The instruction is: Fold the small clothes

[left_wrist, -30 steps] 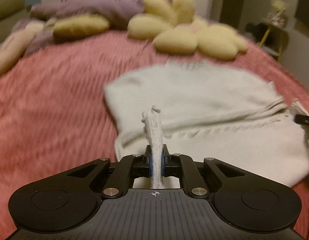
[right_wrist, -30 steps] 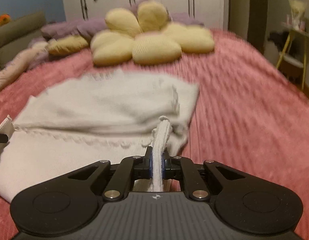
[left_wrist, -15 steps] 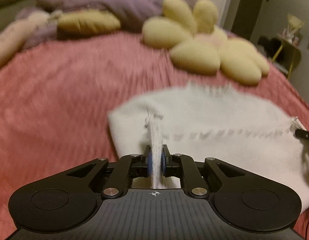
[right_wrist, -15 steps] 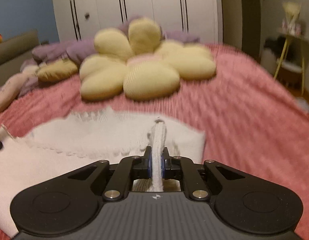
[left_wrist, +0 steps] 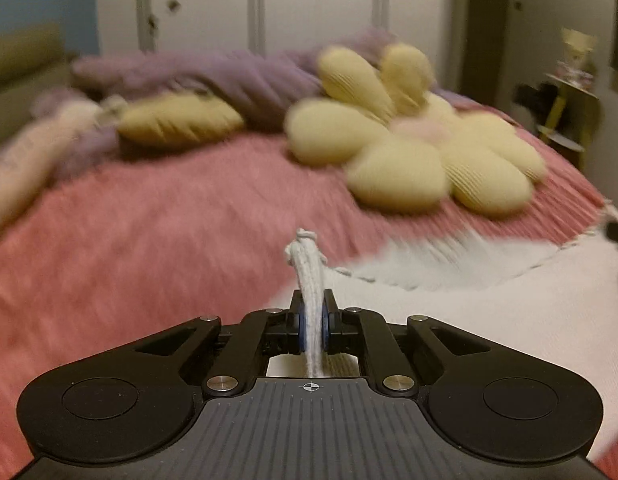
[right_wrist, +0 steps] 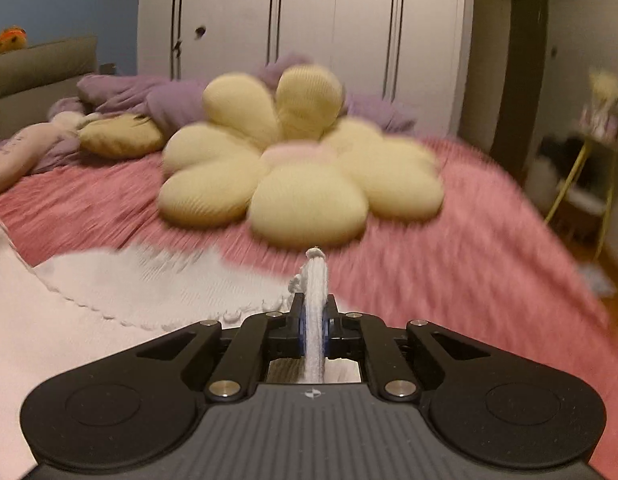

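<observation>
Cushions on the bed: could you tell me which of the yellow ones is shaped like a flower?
The large yellow cushion with rounded petals around a pale pink centre; the smaller plain yellow cushion beside the purple bedding is leaf-shaped.

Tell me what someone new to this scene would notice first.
Probably the big yellow flower-shaped cushion lying in the middle of the pink ribbed bedspread. Nearer the cameras, a white knitted garment lies spread on the bedspread, and the left gripper and right gripper each have their fingers shut on a bunched corner of it.
</observation>
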`<state>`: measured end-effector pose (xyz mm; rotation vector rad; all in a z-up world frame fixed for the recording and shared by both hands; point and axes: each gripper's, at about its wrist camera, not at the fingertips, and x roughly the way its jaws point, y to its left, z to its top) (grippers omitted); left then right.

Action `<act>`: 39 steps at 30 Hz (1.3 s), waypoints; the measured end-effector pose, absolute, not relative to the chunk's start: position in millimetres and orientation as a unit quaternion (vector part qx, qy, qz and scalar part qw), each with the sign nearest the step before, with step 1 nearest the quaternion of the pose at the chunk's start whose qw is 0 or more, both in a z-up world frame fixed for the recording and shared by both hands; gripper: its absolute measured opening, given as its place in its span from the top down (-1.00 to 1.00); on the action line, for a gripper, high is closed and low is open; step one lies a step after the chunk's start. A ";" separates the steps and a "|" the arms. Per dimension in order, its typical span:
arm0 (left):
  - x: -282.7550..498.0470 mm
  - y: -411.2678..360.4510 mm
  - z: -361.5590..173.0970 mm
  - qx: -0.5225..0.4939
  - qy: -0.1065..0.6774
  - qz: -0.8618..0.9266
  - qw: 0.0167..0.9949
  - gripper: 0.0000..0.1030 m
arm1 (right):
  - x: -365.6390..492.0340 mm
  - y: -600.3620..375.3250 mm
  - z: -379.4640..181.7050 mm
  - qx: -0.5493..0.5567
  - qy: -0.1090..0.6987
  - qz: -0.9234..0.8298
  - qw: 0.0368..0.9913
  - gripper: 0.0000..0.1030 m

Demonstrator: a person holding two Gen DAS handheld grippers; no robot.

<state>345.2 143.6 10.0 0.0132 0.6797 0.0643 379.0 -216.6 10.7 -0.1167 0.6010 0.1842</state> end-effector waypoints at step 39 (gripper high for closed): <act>385.7 74.0 -55.1 -0.005 0.312 0.102 0.944 -0.89 | 400.1 -144.1 -37.1 -0.013 0.245 0.113 0.963 -0.36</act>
